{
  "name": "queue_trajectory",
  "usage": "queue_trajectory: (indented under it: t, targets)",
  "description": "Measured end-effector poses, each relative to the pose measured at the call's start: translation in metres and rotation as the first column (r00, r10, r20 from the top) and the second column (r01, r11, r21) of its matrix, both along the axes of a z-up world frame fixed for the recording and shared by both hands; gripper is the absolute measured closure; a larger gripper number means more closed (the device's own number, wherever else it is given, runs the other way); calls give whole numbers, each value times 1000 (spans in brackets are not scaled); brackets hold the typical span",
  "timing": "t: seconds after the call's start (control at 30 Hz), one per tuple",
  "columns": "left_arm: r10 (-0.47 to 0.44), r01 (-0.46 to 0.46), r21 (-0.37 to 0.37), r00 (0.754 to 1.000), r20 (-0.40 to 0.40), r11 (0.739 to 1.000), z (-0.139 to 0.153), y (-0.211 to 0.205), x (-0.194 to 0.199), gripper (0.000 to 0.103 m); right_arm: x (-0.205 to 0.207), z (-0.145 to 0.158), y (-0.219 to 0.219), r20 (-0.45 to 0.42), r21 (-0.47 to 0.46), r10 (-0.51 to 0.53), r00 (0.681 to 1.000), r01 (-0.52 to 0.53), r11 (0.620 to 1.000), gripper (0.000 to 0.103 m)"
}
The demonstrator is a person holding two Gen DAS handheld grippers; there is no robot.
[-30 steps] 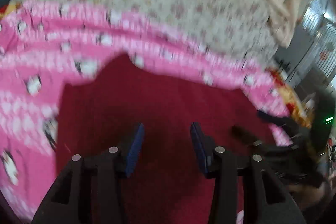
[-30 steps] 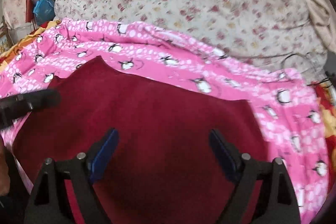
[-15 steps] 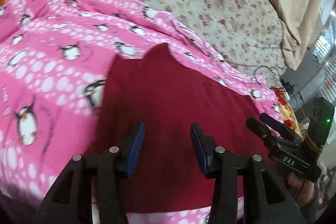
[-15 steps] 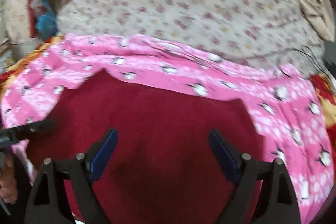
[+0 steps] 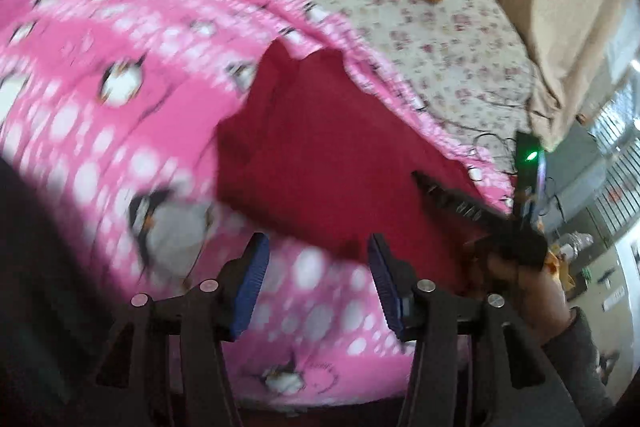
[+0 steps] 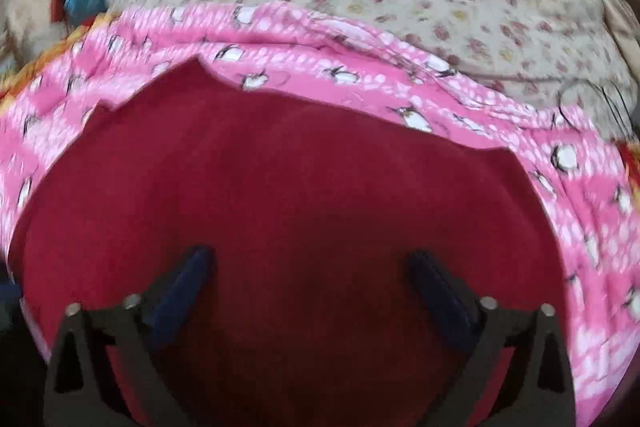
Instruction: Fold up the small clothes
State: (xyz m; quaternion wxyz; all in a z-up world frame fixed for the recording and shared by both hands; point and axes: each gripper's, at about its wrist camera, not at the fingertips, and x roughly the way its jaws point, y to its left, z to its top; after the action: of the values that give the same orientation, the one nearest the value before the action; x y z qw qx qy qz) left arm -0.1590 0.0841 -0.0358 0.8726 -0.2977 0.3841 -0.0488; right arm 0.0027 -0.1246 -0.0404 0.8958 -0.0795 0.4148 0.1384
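Right wrist view: the pink penguin blanket (image 6: 360, 83) covers the bed, and the red garment (image 6: 304, 211) lies flat on it. Over the cloth, the right claw (image 6: 308, 283) spreads to its widest, gripping nothing. Left claw (image 5: 316, 279), narrower and easing apart, hovers empty over the garment's near edge.

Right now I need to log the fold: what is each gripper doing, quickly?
Left gripper: opening, nothing between its fingers, over the pink penguin-print blanket.
Right gripper: opening wide, holding nothing, above the dark red cloth.
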Motion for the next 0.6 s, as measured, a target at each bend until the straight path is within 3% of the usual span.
queue_trajectory:
  t: [0.07,0.23,0.3,0.4,0.47,0.6]
  targets:
    - [15,-16,-14,999,-33,1000,-10,3,2,77,-1,0,0,6,-2,1,1000,-1,1000,0]
    - [34,-35,-72,999,-11,997,-10,11,16,76,-1,-1,-1,6,13,-2,1000,2,1000,0]
    - [71,-72,-159,997,-12,985,-16,24,27,75,-3,-1,-2,15,12,-3,1000,3,1000,0]
    - [136,-137,-295,990,-23,946,-24,41,37,75,-7,-1,-1,32,9,-5,999,5,1000,0]
    - [152,-152,-304,988,-25,940,-23,40,40,75,-7,-1,-1,38,8,-6,999,6,1000,0]
    - [98,-93,-217,995,15,972,-11,27,39,78,-8,-1,-1,42,9,-6,999,6,1000,0]
